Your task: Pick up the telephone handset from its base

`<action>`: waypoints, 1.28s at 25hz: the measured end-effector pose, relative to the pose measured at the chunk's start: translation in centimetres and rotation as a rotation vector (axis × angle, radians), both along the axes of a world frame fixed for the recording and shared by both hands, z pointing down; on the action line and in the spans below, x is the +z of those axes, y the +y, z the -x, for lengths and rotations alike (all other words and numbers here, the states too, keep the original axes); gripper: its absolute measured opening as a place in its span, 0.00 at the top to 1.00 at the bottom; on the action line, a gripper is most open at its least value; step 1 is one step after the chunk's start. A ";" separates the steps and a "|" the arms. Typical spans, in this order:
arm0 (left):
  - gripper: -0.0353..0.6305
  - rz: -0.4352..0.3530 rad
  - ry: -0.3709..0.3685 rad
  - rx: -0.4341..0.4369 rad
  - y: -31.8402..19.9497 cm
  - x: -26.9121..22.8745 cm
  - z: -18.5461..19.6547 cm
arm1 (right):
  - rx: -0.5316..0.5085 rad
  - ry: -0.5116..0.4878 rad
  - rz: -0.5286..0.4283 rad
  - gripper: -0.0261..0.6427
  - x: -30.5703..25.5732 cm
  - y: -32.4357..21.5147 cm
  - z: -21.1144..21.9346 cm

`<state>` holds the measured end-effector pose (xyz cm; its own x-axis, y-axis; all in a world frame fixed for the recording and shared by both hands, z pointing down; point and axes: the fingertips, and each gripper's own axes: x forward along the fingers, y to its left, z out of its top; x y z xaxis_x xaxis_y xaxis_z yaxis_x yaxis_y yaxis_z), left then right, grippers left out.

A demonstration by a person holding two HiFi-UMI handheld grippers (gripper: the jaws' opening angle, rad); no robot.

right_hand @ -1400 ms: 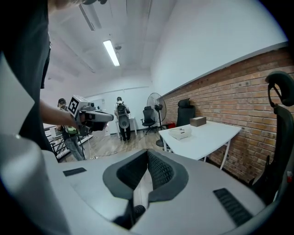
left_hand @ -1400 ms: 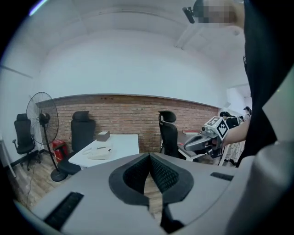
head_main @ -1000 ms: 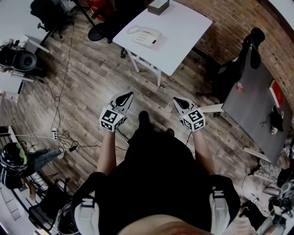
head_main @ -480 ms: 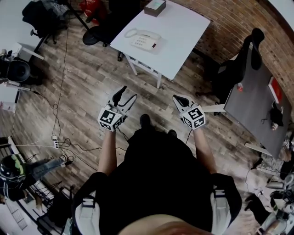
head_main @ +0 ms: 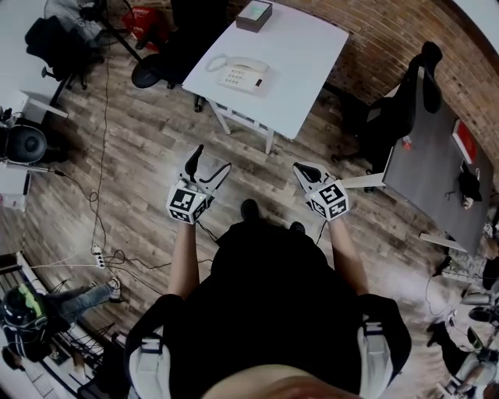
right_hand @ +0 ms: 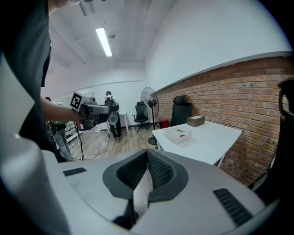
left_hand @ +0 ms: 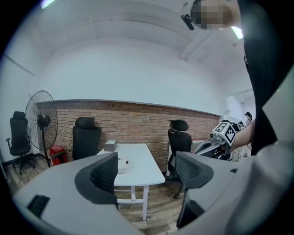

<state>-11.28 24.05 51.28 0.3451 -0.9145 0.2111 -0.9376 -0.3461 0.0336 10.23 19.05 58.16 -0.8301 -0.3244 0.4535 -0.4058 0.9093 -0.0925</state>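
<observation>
Closest in, the person holds both grippers out in front of the body, over the wooden floor [head_main: 140, 148]. The left gripper [head_main: 209, 162] stands released. Its jaws have just been opening and now gape wide, with nothing between them but the room beyond. The right gripper [head_main: 299, 167] is clenched, its two pads pressed together on nothing. The two grippers are side by side and apart, both aimed ahead toward the white table [head_main: 312, 54].

That table stands well ahead of both grippers, across a stretch of floor. On it lies a pale telephone. Its handset [head_main: 217, 61] rests on the base [head_main: 248, 75], along the base's left side in the head view, and neither gripper touches it. The phone sits on the table's left part, more in line with the left gripper than the right. In the left gripper view it shows just past the inner edge of the left jaw, partly hidden by it.

Farther back, near the table's far edge, a small box [head_main: 255, 14] stands apart from the phone. Whether it is open, and what it holds, cannot be told. Beyond the table are a black chair [left_hand: 86, 140] and a brick wall [left_hand: 138, 121].
</observation>
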 end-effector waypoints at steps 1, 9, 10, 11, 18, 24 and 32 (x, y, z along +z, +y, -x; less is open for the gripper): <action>0.36 -0.001 -0.001 0.004 -0.1 0.0 0.3 | 0.007 0.000 0.000 0.96 0.1 0.0 0.3; 0.36 0.017 -0.008 0.038 -0.3 1.1 3.8 | 0.022 -0.009 0.004 0.96 0.8 0.7 4.4; 0.36 0.020 -0.011 0.042 -0.4 1.1 4.2 | 0.022 -0.011 0.003 0.96 0.9 0.7 4.9; 0.36 0.024 -0.016 0.045 -0.4 1.2 4.4 | 0.022 -0.014 0.005 0.96 0.9 0.8 5.3; 0.36 0.046 -0.041 0.071 -0.5 2.1 5.6 | 0.035 -0.005 0.021 0.96 2.0 1.1 6.3; 0.36 0.043 -0.032 0.080 -1.0 2.1 6.0 | 0.061 -0.008 0.015 0.96 1.9 0.4 6.4; 0.36 0.036 -0.047 0.098 -3.3 1.8 5.6 | 0.072 -0.002 0.023 0.96 2.2 -1.1 5.9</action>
<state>-16.90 20.79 53.03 0.4213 -0.8686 0.2609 -0.9003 -0.4353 0.0047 4.36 17.97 60.39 -0.8060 -0.3726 0.4599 -0.4697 0.8755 -0.1138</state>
